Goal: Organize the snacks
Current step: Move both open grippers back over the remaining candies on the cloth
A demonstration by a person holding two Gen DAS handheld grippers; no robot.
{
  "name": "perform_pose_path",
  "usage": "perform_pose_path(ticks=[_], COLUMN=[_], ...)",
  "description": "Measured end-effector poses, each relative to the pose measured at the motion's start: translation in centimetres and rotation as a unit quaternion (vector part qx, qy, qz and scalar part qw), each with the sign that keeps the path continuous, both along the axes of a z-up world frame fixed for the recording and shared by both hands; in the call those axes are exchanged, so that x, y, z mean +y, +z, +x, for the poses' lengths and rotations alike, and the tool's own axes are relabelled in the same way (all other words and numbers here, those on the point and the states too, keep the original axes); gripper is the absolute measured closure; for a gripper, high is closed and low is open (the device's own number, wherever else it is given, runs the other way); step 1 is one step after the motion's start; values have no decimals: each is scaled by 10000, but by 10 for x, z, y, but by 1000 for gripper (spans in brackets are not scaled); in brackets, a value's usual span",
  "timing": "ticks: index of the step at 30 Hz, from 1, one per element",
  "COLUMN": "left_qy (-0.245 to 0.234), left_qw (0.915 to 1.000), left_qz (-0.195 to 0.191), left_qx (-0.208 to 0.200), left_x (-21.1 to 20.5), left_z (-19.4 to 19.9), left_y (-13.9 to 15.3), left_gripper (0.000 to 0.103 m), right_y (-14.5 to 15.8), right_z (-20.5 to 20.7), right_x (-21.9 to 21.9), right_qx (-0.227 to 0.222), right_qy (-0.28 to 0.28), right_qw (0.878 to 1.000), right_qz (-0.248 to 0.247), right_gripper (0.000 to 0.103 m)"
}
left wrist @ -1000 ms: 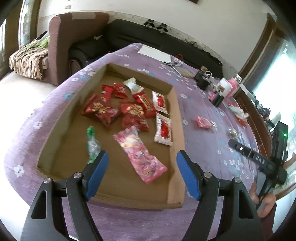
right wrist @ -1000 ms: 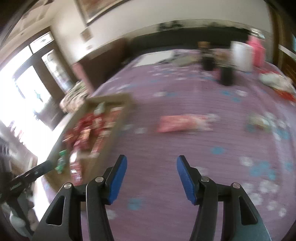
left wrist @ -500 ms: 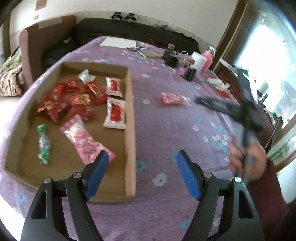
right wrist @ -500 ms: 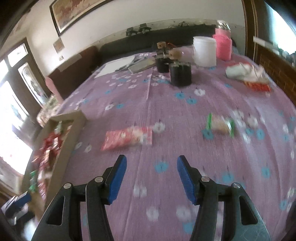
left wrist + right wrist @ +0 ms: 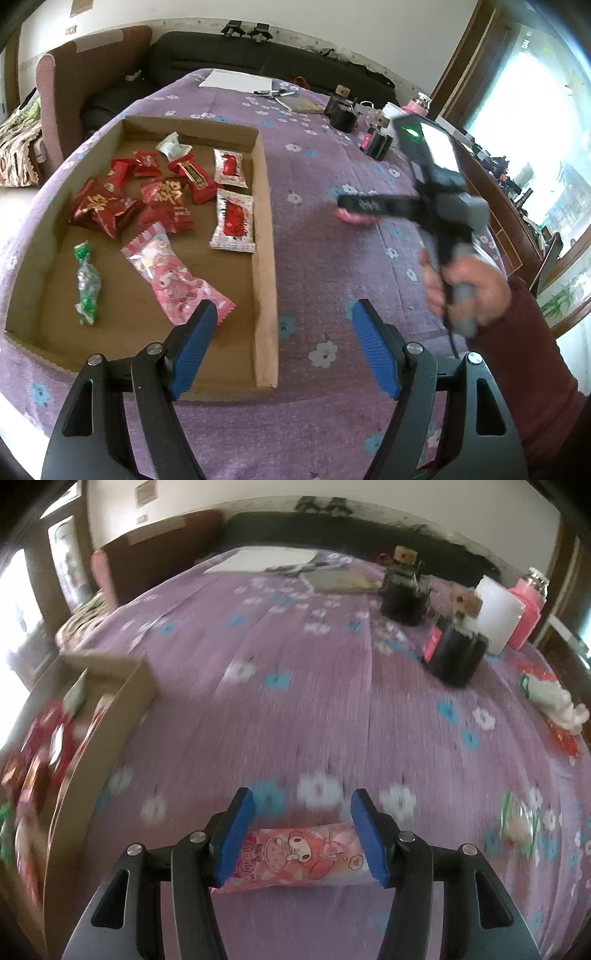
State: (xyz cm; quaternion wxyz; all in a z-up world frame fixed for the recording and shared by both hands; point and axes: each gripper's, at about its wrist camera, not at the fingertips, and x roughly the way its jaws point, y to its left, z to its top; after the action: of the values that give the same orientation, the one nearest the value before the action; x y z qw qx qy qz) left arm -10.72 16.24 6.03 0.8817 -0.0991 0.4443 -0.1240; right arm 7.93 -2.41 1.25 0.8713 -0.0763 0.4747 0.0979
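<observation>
A pink cartoon-printed snack packet point(image 5: 299, 853) lies crosswise on the purple flowered tablecloth. My right gripper point(image 5: 302, 797) is lowered over it, jaws closing, one blue pad at each end of the packet and no squeeze showing. In the left wrist view a person's hand point(image 5: 465, 288) holds that gripper, and a bit of the pink packet point(image 5: 354, 218) shows under it. My left gripper point(image 5: 283, 310) hangs open and empty above the near right corner of the cardboard tray point(image 5: 264, 236). The tray holds several red packets point(image 5: 107, 210), a second pink packet point(image 5: 173, 277) and a green candy point(image 5: 86, 284).
Black cups point(image 5: 456, 653), a white container point(image 5: 495, 616) and a pink bottle point(image 5: 524, 616) stand at the far right. A green-ended candy point(image 5: 517, 823) and a white-and-red wrapper point(image 5: 554, 701) lie near the right edge. Paper point(image 5: 258, 559) lies at the back, before a dark sofa point(image 5: 258, 55).
My right gripper came forward and down onto the pink packet, which now sits between its fingers. The left wrist view swung from the tray toward the table's middle, then held.
</observation>
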Motion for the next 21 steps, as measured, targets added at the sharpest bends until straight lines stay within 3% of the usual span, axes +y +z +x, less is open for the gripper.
perform_pose_path(ticks=[6, 11, 16, 21], left_qy=[-270, -458, -651, -739], left_qw=[9996, 9986, 9972, 9963], left_qz=[89, 261, 379, 433], left_qx=[70, 58, -5, 26], left_x=[-26, -49, -68, -83], left_z=[0, -4, -8, -8], left_y=[-4, -2, 2, 3], left_gripper=[27, 27, 27, 27], right_y=[3, 38, 50, 35], right_z=[-52, -68, -53, -2], right_x=[-38, -110, -164, -177], right_qx=[282, -204, -727, -661], right_qy=[337, -322, -1231, -1472], right_qw=[9989, 9916, 9822, 9815], right_qz=[135, 1236, 1221, 1034], right_gripper=[46, 41, 34, 34])
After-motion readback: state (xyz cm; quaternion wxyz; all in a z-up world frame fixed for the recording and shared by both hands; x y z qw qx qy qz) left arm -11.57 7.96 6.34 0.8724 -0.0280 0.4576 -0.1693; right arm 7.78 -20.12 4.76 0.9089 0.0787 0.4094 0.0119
